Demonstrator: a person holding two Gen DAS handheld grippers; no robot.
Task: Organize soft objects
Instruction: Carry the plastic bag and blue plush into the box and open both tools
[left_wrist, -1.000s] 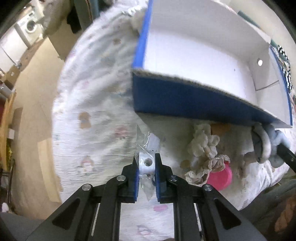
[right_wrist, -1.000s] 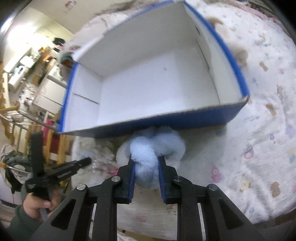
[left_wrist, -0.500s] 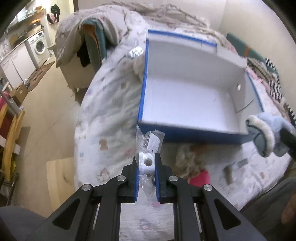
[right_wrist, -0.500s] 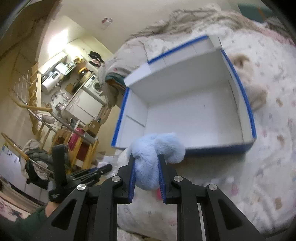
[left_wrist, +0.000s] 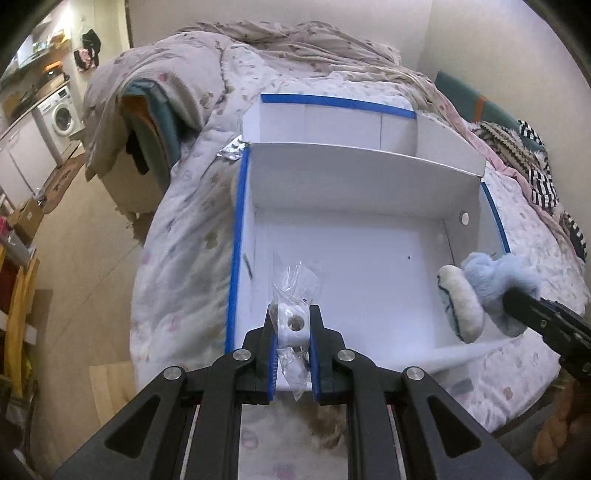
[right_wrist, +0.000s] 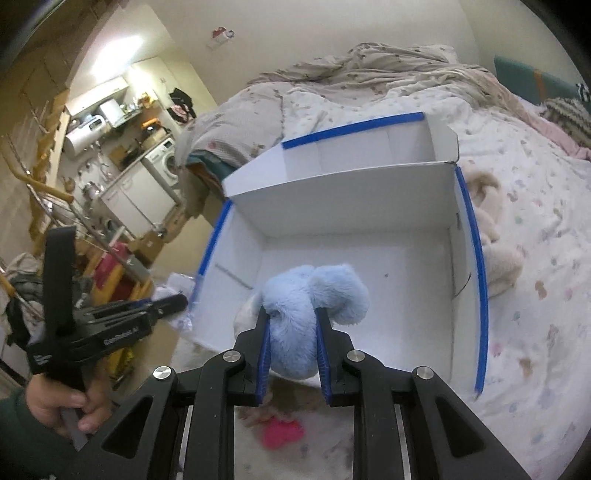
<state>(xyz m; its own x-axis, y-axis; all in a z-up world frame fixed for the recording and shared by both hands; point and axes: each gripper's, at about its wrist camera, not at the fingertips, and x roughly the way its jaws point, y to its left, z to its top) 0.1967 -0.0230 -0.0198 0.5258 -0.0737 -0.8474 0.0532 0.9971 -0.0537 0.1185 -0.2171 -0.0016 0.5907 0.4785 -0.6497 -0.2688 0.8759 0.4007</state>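
Note:
A white cardboard box (left_wrist: 354, 266) with blue outer walls lies open on the bed; its floor is bare. My left gripper (left_wrist: 293, 325) is shut on a clear plastic bag with a white part inside (left_wrist: 293, 319), held above the box's near left corner. My right gripper (right_wrist: 293, 317) is shut on a fluffy light-blue plush (right_wrist: 314, 299) over the near edge of the box (right_wrist: 354, 258). In the left wrist view the plush (left_wrist: 491, 284) and the right gripper (left_wrist: 509, 295) hang over the box's right side.
A pink item (right_wrist: 282, 434) and a cream fuzzy item (left_wrist: 325, 437) lie on the patterned bedspread (left_wrist: 184, 236) in front of the box. A beige plush (right_wrist: 495, 243) rests right of the box. A crumpled duvet (left_wrist: 295, 48) fills the far end; floor lies left.
Both grippers rose with their loads from beside the box's front wall to above its rim, and the views tilted up toward the far end of the bed.

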